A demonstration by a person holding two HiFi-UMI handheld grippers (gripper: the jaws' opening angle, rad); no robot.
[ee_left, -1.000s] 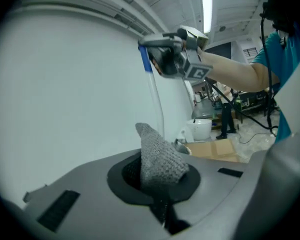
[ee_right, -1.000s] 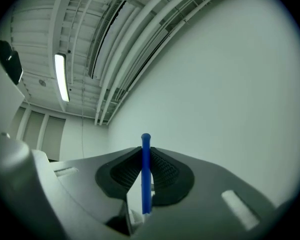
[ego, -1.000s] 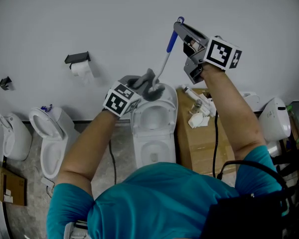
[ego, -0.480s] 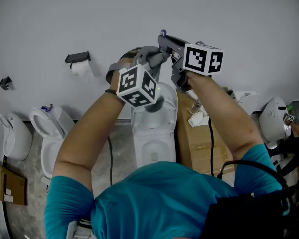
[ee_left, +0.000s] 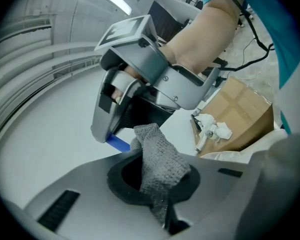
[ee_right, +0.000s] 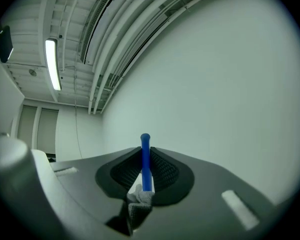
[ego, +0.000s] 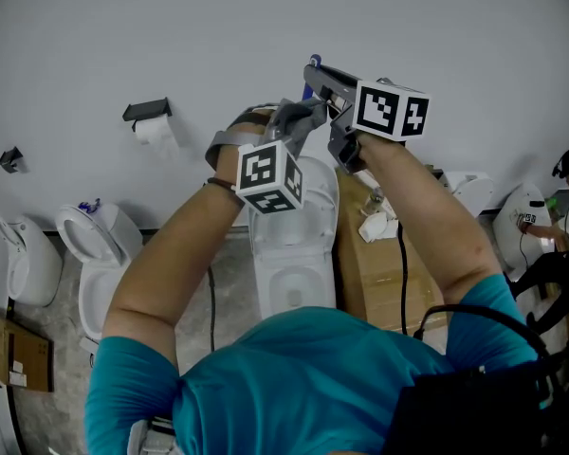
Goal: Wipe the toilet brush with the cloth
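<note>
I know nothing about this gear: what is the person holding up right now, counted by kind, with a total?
Tongs: 2, the left tongs and the right tongs
Grey cloth: 1, clamped in the left tongs
Toilet brush: 1, blue handle clamped in the right tongs
Total: 4

No legible txt, labels or nos. in any view, seemingly.

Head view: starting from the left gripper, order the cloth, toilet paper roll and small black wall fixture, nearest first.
1. The grey cloth, clamped in the jaws of the left gripper.
2. The toilet paper roll, on the wall to the left.
3. The small black wall fixture, at the far left.
</note>
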